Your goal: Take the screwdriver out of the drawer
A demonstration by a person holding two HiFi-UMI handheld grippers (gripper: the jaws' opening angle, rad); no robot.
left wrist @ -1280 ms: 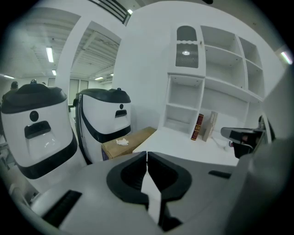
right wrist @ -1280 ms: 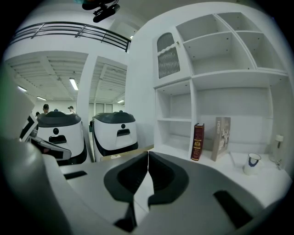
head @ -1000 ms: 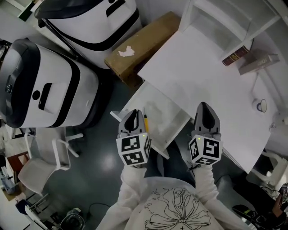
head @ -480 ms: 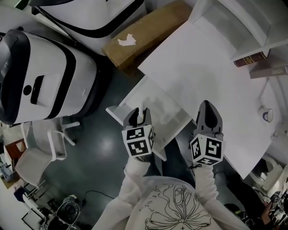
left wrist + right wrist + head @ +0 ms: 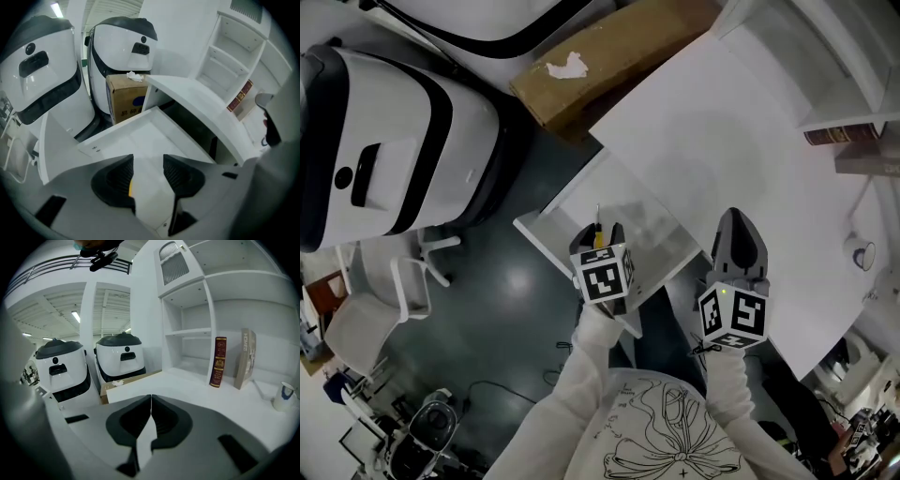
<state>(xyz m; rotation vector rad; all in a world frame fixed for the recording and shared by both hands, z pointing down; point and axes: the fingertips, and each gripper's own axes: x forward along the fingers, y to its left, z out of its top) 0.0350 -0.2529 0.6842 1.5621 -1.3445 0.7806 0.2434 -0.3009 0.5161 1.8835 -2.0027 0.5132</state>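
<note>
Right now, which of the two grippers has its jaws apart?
The left gripper: its jaws have just been opening above the drawer, the yellow screwdriver showing in the gap, unclamped. The right gripper has its jaws together.

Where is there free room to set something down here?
The desk top is bare from the open drawer across to the books and the cup. The drawer floor is mostly bare too, crowded only around the screwdriver.

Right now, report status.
Left claw open over drawer, jaws just opening, screwdriver under the gap, ungripped. Right claw shut, empty, above desk. Nothing seen in the way.
</note>
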